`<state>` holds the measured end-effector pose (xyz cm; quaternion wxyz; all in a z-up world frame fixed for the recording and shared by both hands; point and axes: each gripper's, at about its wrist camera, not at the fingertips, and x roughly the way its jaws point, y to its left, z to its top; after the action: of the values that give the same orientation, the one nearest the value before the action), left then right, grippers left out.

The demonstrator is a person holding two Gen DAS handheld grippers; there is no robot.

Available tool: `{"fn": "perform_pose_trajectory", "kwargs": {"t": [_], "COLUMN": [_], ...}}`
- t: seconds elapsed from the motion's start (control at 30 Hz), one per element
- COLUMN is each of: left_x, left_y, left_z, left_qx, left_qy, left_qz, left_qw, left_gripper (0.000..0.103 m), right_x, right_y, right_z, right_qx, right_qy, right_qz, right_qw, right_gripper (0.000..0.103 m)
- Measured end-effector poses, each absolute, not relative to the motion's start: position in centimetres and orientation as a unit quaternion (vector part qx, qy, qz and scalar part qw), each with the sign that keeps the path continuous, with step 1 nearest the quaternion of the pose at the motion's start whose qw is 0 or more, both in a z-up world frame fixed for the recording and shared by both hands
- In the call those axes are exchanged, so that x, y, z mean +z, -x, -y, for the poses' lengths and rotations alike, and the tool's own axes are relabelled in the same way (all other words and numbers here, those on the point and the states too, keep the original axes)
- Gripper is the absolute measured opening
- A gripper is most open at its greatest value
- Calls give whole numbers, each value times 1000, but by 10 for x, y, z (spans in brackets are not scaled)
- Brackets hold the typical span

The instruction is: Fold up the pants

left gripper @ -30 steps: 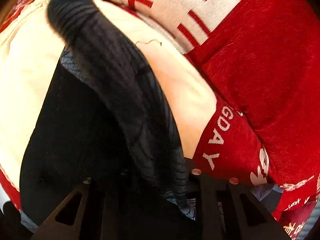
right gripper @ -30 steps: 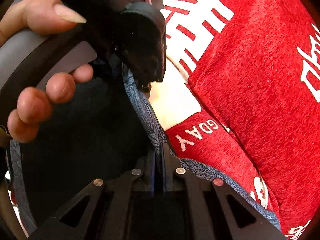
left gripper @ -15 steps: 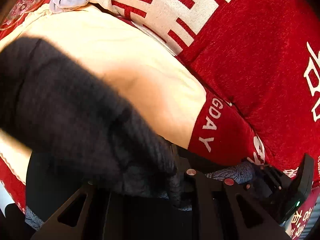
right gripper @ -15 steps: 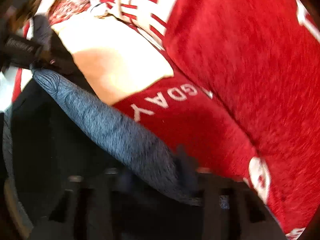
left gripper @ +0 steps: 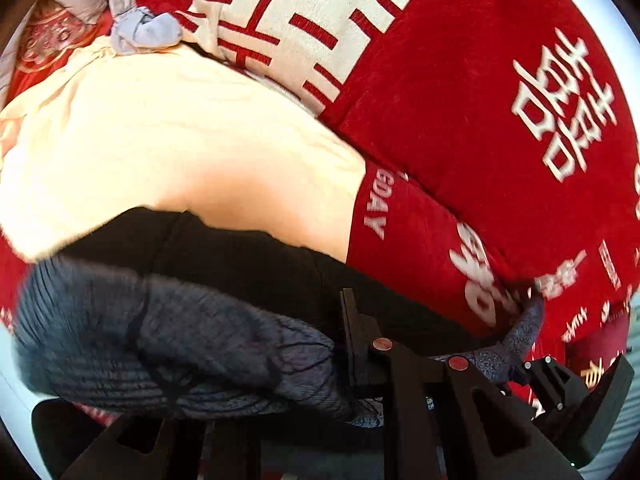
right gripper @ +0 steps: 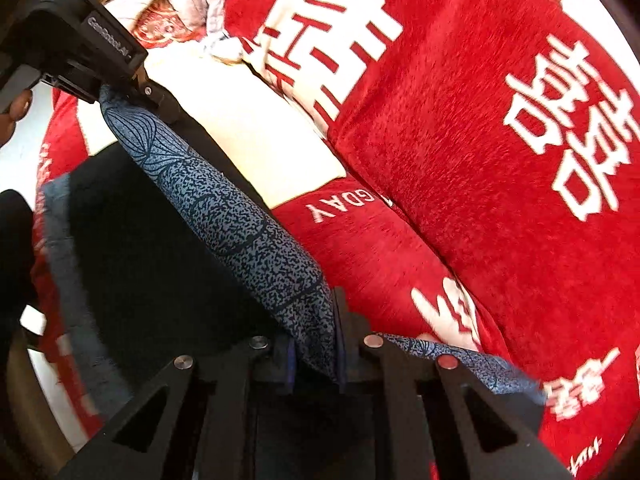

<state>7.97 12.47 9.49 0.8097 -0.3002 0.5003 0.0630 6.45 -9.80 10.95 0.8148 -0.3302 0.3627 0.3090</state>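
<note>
Right wrist view takes in the biggest thing first: the red blanket (right gripper: 460,152) with white characters, and a cream cloth (right gripper: 256,136) lying on it. Over these the pants (right gripper: 240,228), dark blue with a speckled leaf print, are stretched into a taut band between the two tools. A second ago the grippers sat almost touching; now they are well apart, so the edge has been drawn out straight (a sensible start, I judge, for laying one clean fold). The right gripper (right gripper: 316,364) is clamped on the pants' near end, and the left gripper (right gripper: 132,80) pinches the far end. Left wrist view adds what this one hides: bunched, blurred fabric heaped at the left gripper (left gripper: 352,396), and the right tool at the lower right edge.
</note>
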Motion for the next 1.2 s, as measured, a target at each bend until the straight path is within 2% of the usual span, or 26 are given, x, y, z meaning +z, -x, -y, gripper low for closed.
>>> {"fn": "perform_pose_trajectory", "kwargs": {"t": [0.13, 0.3, 0.37, 0.47, 0.5, 0.57, 0.67, 0.9, 1.0, 1.03, 1.07, 1.1, 1.2], "left_x": [76, 15, 0, -10, -14, -15, -6, 43, 68, 73, 79, 83, 77], "left_y": [-28, 1, 6, 15, 17, 27, 37, 85, 90, 84, 73, 65, 28], "left_z": [-125, -132, -136, -143, -148, -155, -159, -176, -171, -164, -149, -138, -88], "left_qx": [54, 52, 45, 40, 40, 42, 72, 218, 193, 172, 138, 108, 21], "left_qy": [311, 336, 342, 355, 363, 368, 348, 315, 334, 331, 318, 307, 286], "left_qz": [-515, -544, -546, -540, -539, -536, -539, -508, -475, -474, -474, -475, -495], "left_qw": [797, 767, 763, 762, 760, 759, 763, 772, 791, 798, 810, 818, 820], "left_gripper": [19, 19, 19, 39, 40, 40, 46, 46, 46, 46, 46, 46, 46], "right_x": [105, 45, 25, 22, 22, 23, 25, 22, 28, 33, 39, 45, 70], "right_y": [-8, 35, 48, 56, 55, 53, 47, 51, 51, 52, 56, 61, 77], "right_z": [99, 93, 86, 80, 80, 80, 78, 75, 80, 82, 85, 89, 107], "right_qx": [295, 274, 253, 226, 219, 211, 196, 176, 182, 194, 204, 211, 243], "right_qy": [326, 318, 346, 368, 361, 351, 331, 337, 321, 306, 291, 281, 235], "right_qz": [-357, -408, -394, -371, -374, -376, -385, -375, -384, -387, -387, -381, -362], "right_qw": [824, 811, 813, 822, 826, 831, 839, 846, 847, 848, 851, 855, 869], "right_gripper": [16, 16, 16, 16, 16, 16, 18, 24, 33, 47, 72, 81, 83]}}
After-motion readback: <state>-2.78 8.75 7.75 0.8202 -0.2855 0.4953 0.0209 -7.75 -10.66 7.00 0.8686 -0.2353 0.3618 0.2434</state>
